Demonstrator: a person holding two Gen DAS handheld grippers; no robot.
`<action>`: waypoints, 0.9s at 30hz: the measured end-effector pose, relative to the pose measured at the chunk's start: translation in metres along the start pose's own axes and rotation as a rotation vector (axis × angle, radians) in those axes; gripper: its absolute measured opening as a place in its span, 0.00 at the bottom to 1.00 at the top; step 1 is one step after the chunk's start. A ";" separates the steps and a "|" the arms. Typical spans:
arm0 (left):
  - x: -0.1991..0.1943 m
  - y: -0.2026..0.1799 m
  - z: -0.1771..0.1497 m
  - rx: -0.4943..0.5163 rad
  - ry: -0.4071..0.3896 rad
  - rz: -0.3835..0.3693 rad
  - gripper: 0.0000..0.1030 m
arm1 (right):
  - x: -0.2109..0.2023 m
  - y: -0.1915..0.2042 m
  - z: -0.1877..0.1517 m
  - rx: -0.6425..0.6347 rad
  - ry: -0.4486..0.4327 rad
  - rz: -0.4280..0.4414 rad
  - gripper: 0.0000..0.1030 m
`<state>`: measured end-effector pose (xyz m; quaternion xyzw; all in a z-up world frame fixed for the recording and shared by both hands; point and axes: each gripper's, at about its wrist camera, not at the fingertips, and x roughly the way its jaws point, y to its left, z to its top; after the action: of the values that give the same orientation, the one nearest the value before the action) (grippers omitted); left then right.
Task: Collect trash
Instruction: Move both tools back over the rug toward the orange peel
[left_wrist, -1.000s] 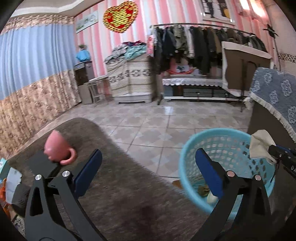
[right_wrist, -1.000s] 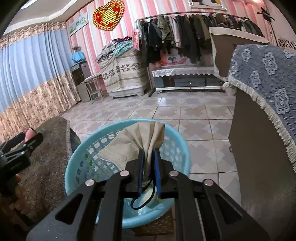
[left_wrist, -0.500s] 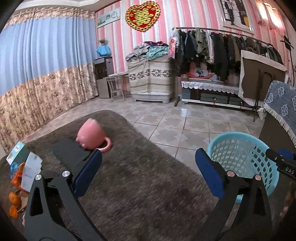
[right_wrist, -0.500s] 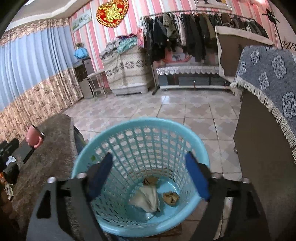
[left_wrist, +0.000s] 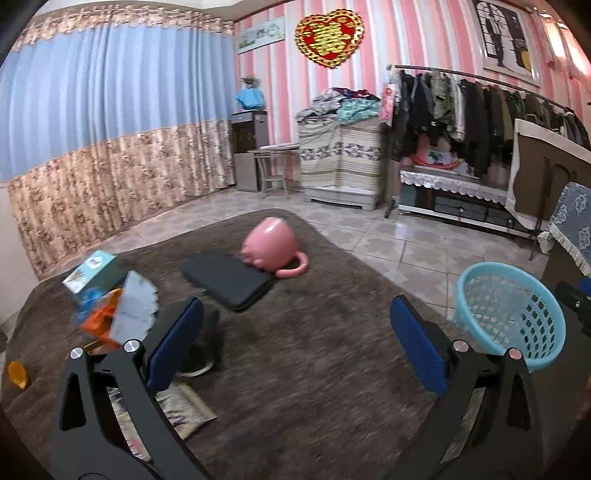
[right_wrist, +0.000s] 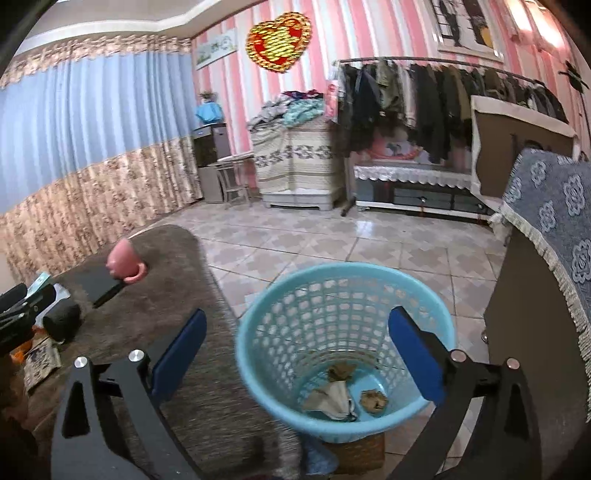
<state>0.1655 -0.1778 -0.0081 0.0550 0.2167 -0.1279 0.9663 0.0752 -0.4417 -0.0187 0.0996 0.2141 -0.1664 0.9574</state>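
The light blue basket (right_wrist: 258, 317) stands on the floor beside the table. In it lie a beige cloth (right_wrist: 332, 398) and two crumpled brown scraps (right_wrist: 373, 400). My right gripper (right_wrist: 297, 314) hovers above it, jaws opening wide with nothing between them. My left gripper (left_wrist: 295, 306) is open and empty over the brown furry table cover (left_wrist: 314, 387). An orange wrapper (left_wrist: 99, 325), a white paper (left_wrist: 135, 310) and a printed packet (left_wrist: 177, 402) lie by its left finger. The basket (left_wrist: 509, 314) is at its right.
A tipped pink mug (left_wrist: 271, 247), a flat black case (left_wrist: 229, 278) and a tissue box (left_wrist: 90, 275) sit farther back on the table. A dark cabinet with a blue cloth (right_wrist: 554, 206) stands right of the basket. Tiled floor and a clothes rack lie beyond.
My right gripper opened and the beige cloth dropped into the basket; it then drew back and up. My left gripper swung left over the table, bringing the wrappers into view.
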 end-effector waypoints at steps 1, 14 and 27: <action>-0.005 0.009 -0.003 -0.007 0.000 0.010 0.95 | -0.002 0.006 0.000 -0.007 -0.001 0.007 0.94; -0.052 0.093 -0.023 -0.086 -0.005 0.122 0.95 | -0.030 0.069 -0.007 -0.098 -0.026 0.109 0.95; -0.082 0.168 -0.051 -0.135 0.016 0.252 0.95 | -0.034 0.121 -0.020 -0.160 -0.015 0.195 0.95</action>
<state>0.1188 0.0104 -0.0095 0.0179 0.2241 0.0096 0.9744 0.0822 -0.3150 -0.0068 0.0419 0.2088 -0.0559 0.9755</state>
